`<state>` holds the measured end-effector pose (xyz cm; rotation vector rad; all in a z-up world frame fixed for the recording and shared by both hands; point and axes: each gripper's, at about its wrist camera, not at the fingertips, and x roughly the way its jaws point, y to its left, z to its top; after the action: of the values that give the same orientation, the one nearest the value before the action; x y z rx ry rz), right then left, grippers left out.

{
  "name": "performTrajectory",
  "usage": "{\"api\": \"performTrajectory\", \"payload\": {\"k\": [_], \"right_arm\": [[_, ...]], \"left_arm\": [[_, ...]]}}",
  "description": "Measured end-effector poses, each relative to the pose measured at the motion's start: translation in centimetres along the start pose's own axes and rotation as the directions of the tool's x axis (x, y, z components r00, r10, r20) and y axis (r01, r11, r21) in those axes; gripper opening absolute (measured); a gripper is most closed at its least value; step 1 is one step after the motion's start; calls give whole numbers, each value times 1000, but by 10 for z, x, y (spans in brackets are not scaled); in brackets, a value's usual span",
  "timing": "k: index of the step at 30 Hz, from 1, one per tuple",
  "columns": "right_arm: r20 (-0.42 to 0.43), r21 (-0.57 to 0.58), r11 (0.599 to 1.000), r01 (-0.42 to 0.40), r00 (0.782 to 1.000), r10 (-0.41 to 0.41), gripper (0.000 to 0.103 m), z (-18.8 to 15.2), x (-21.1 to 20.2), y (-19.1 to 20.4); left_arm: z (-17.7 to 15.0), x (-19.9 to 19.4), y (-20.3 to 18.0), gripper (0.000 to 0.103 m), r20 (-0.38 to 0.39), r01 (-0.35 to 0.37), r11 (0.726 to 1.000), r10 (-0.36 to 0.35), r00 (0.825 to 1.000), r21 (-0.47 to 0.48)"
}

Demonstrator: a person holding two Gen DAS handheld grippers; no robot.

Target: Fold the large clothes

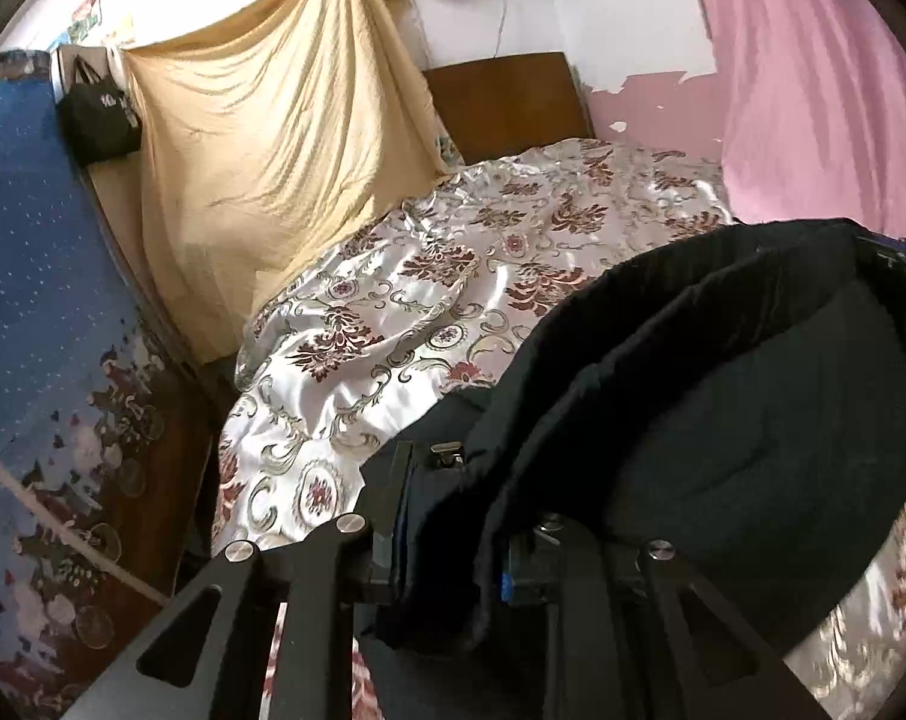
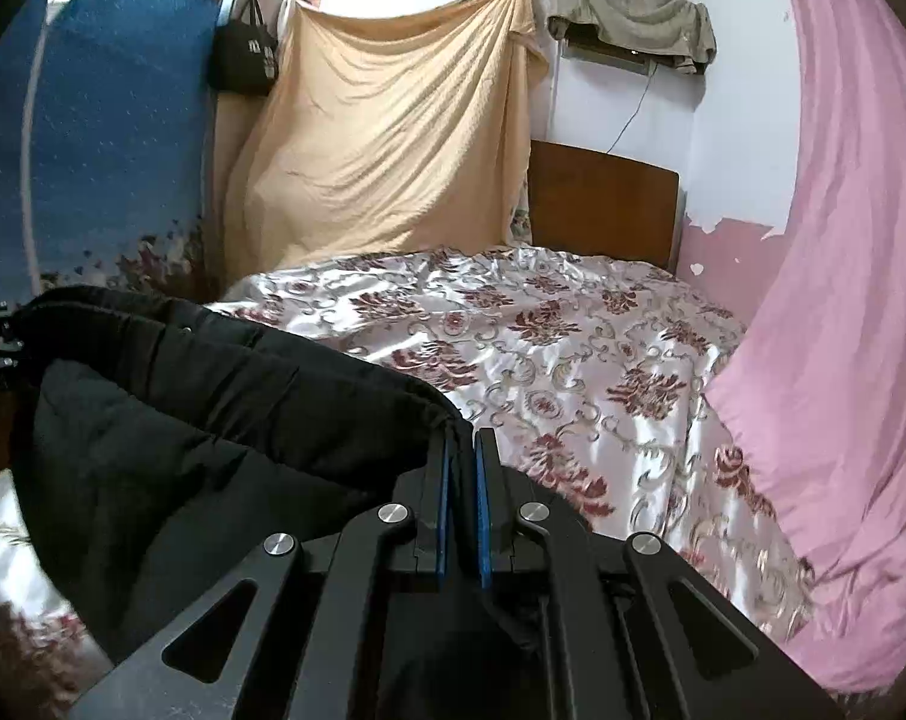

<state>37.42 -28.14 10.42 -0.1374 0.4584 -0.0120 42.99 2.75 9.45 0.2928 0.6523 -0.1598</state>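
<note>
A large black garment [image 1: 723,396] hangs stretched between my two grippers above the bed. In the left wrist view my left gripper [image 1: 453,516] is shut on one edge of it; the cloth drapes over the fingers and hides the tips. In the right wrist view my right gripper [image 2: 460,450] is shut on the other edge of the black garment [image 2: 183,420], which sags away to the left. The blue pads [image 2: 483,504] stand close together with cloth between them. The other gripper shows dimly at the far end of the garment in each view.
The bed carries a shiny white quilt with dark red flowers [image 2: 573,348] and has a brown headboard [image 2: 603,204]. A yellow cloth [image 2: 393,138] hangs behind it, a pink curtain [image 2: 843,300] to the right, a blue patterned sheet [image 1: 27,252] and a black bag [image 1: 99,114] to the left.
</note>
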Motion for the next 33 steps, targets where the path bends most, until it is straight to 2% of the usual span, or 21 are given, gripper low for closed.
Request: {"api": "performTrajectory", "payload": {"k": [3, 7, 11, 14, 18, 23, 24, 26, 27, 28, 30, 33], "right_arm": [[-24, -28, 999, 31, 999, -32, 7, 13, 35, 3], [-78, -39, 998, 53, 995, -56, 7, 22, 79, 4], [-142, -8, 999, 52, 988, -52, 7, 14, 118, 0], [-181, -30, 998, 61, 981, -65, 7, 2, 143, 3], [-205, -14, 998, 54, 977, -56, 7, -11, 161, 0], [-200, -9, 999, 53, 978, -54, 7, -16, 160, 1], [-199, -6, 999, 51, 979, -52, 7, -17, 160, 1], [-197, 3, 999, 50, 979, -48, 7, -19, 158, -1], [-197, 6, 999, 48, 979, -46, 7, -18, 157, -3], [-198, 11, 999, 45, 979, -42, 8, -17, 156, -4], [-201, 19, 999, 43, 979, -39, 9, -16, 153, -5], [-203, 33, 999, 33, 979, -26, 20, -13, 146, -8]], "left_arm": [[10, 30, 5, 20, -11, 7, 999, -7, 1000, -39], [14, 64, -1, 20, -27, -1, 1000, 1, 1000, -5], [12, 100, -5, 20, -89, 26, 999, -30, 996, -40], [7, 119, -7, 20, -126, 37, 998, -44, 991, -58], [6, 135, -4, 22, -156, 52, 994, -67, 986, -98], [9, 136, 6, 30, -175, 73, 982, -103, 979, -173], [9, 134, 11, 34, -164, 78, 976, -112, 980, -201], [11, 121, 20, 57, -106, 96, 961, -128, 986, -261], [13, 115, 24, 81, -79, 103, 955, -130, 988, -279], [14, 103, 28, 90, -22, 108, 947, -120, 993, -302], [17, 87, 33, 92, 44, 112, 944, -104, 994, -310], [21, 76, 30, 92, 45, 129, 944, -122, 992, -304]]}}
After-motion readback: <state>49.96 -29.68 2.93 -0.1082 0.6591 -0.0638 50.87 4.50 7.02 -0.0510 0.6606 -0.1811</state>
